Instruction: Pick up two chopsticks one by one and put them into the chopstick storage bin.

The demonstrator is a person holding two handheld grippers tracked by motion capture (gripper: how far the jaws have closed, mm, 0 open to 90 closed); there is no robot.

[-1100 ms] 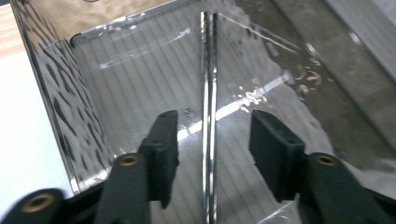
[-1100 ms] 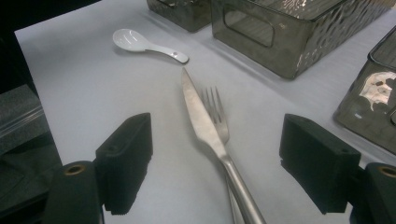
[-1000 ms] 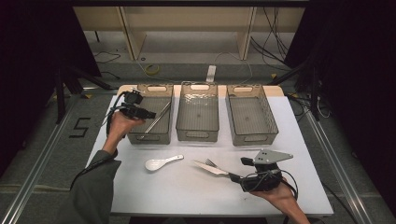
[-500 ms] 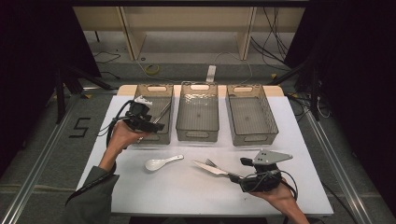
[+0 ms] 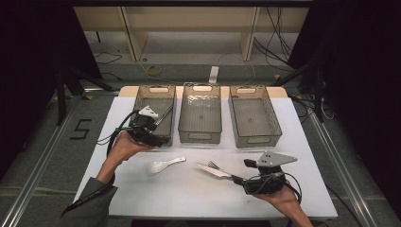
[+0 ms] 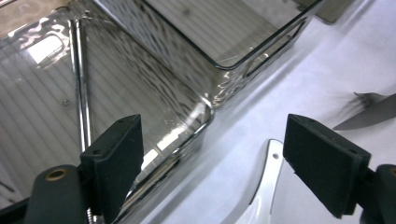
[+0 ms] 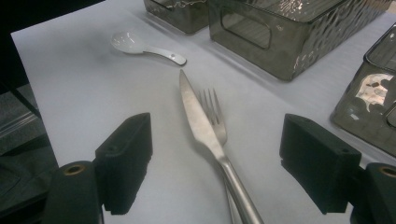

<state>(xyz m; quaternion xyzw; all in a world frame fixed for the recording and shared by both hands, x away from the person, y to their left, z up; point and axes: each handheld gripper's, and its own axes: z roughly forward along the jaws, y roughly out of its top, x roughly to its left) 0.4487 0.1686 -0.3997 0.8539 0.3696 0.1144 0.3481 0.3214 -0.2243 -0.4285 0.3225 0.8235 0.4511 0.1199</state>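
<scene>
My left gripper hovers at the front edge of the left clear bin. Its jaws have just been opening and stand wide with nothing between them. A pair of thin metal sticks lies inside that bin, leaning along its length. A white spoon lies on the white table in front of the bin. My right gripper rests low on the table, open, with the handles of a knife and a fork lying between its jaws, untouched by the pads.
The middle bin and the right bin stand side by side at the back of the table. The knife and the fork overlap right of the spoon. The table's edges drop off to a dark floor.
My left gripper has drawn back from over the left bin toward its near edge, and its jaws have opened wider. The right gripper has kept still.
</scene>
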